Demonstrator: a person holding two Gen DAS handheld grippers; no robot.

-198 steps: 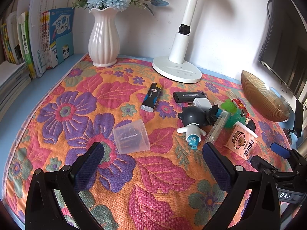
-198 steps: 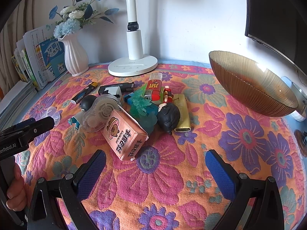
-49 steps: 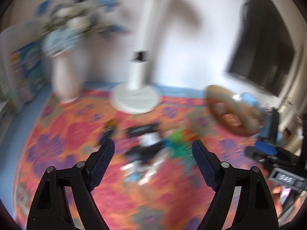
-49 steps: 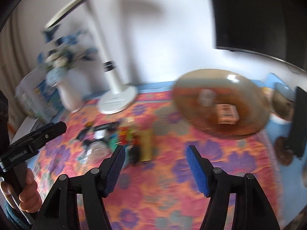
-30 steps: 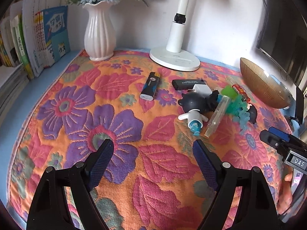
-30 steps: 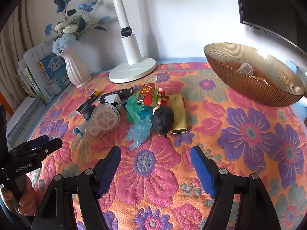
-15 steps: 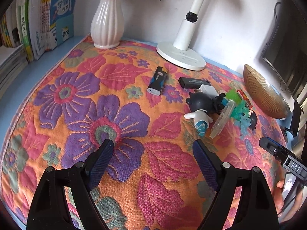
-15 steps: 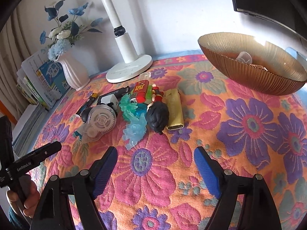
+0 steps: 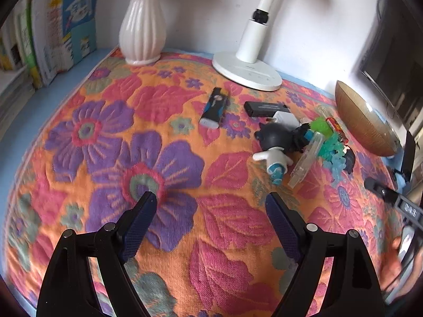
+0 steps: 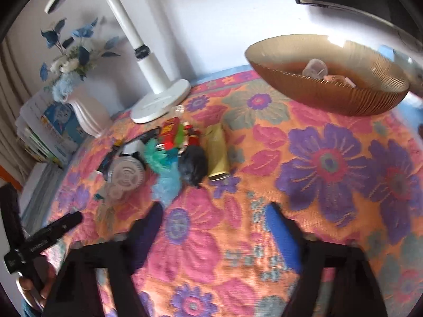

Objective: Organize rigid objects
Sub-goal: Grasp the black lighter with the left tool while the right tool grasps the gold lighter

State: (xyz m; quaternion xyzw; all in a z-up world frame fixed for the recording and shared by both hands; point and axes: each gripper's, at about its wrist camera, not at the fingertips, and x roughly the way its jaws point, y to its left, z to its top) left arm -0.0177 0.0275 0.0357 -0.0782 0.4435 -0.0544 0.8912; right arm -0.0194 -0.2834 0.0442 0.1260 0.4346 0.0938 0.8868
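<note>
A heap of small rigid items lies mid-cloth: a gold lighter (image 10: 216,155), a black toy head (image 10: 193,167), a teal crystal toy (image 10: 166,174), a clear tape dispenser (image 10: 125,177) and a red lighter (image 10: 170,130). My right gripper (image 10: 215,208) hovers just in front of the heap, its jaws closing with nothing between them. In the left wrist view a blue-black lighter (image 9: 214,111), a black stick (image 9: 264,107) and a black-and-white figure (image 9: 275,138) lie ahead. My left gripper (image 9: 210,198) is open and empty over the purple flower, short of them.
A ribbed amber bowl (image 10: 370,100) holding a few small items stands at the back right. A white lamp base (image 9: 246,71), a white vase (image 9: 142,34) and upright books (image 9: 66,31) line the back and left. A dark monitor hangs over the right.
The pink packet and the clear box have gone from the cloth since the oldest frames. Over the last second the right gripper's jaws have narrowed and its view has rolled; the left has barely moved.
</note>
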